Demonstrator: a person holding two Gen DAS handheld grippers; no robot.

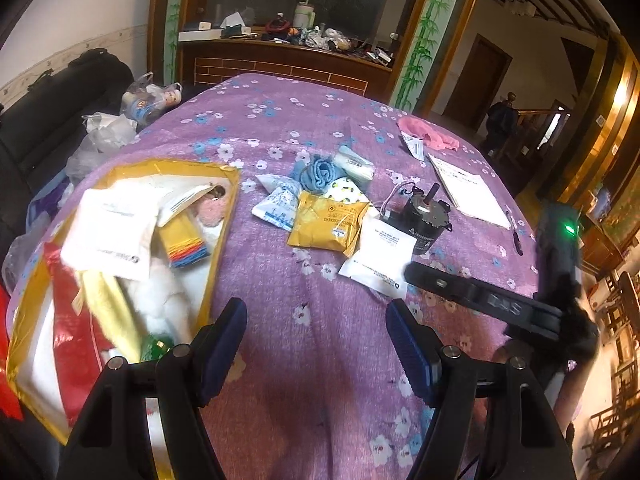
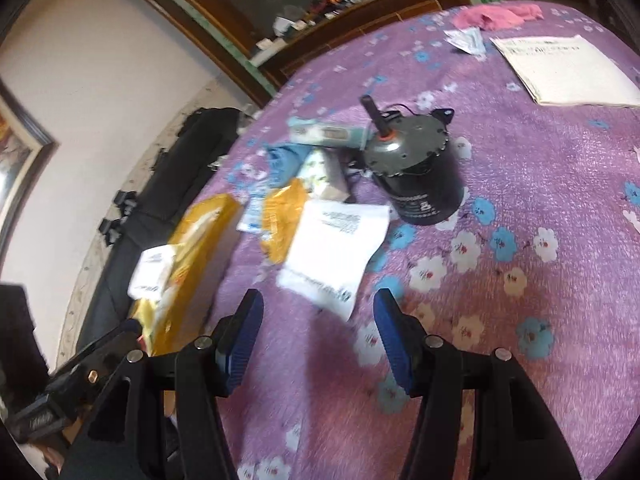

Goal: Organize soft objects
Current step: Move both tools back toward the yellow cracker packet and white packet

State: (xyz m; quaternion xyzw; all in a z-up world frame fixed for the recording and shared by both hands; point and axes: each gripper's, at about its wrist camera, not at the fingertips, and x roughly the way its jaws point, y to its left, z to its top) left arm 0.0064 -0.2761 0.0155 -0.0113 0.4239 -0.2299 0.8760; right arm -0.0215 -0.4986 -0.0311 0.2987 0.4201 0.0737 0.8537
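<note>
A heap of soft things lies mid-table: a blue cloth (image 1: 316, 172), a yellow packet (image 1: 326, 222), a white packet (image 1: 378, 256) and small white pouches (image 1: 276, 204). A pink cloth (image 1: 430, 132) lies at the far right. My left gripper (image 1: 316, 332) is open over bare tablecloth, short of the heap, nothing between its pads. My right gripper (image 2: 318, 320) is open too, with the white packet (image 2: 336, 248) just ahead of its tips and the yellow packet (image 2: 282, 216) beyond. On the left, a gold box (image 1: 224, 240) holds a white bag, yellow cloth and white fluff.
A black motor (image 2: 416, 168) with a shaft and wires stands beside the heap. A paper booklet (image 1: 468, 192) and a pen (image 1: 516, 236) lie at the right. The purple floral tablecloth (image 1: 320, 380) covers the table. A black sofa (image 1: 60, 120) stands left, a cluttered cabinet behind.
</note>
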